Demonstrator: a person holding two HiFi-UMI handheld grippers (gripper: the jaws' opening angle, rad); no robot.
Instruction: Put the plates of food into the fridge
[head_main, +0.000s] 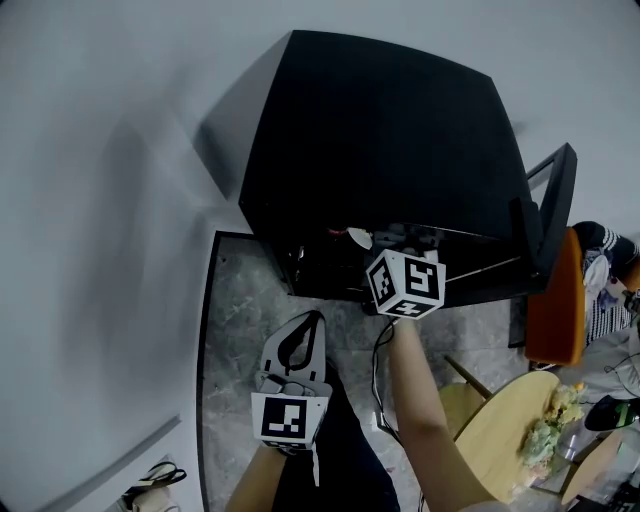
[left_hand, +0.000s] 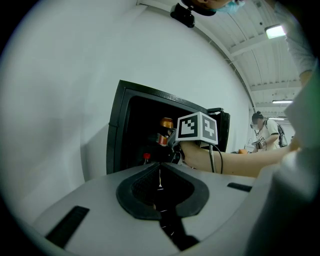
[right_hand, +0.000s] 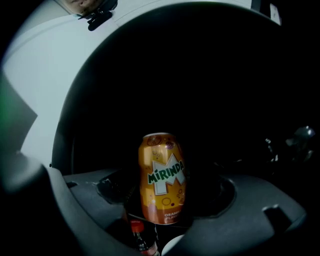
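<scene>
A black fridge stands open against the white wall. My right gripper reaches into its dark inside and is shut on an orange Mirinda can, held upright between the jaws. The can also shows from the left gripper view. Below the can a red-capped bottle and the white edge of a plate sit in the fridge. My left gripper hangs shut and empty in front of the fridge, low over the floor. A plate of food lies on the round wooden table at lower right.
The fridge door is swung open to the right. An orange chair stands beside the table. A cable trails over the marbled floor. A person stands in the background of the left gripper view.
</scene>
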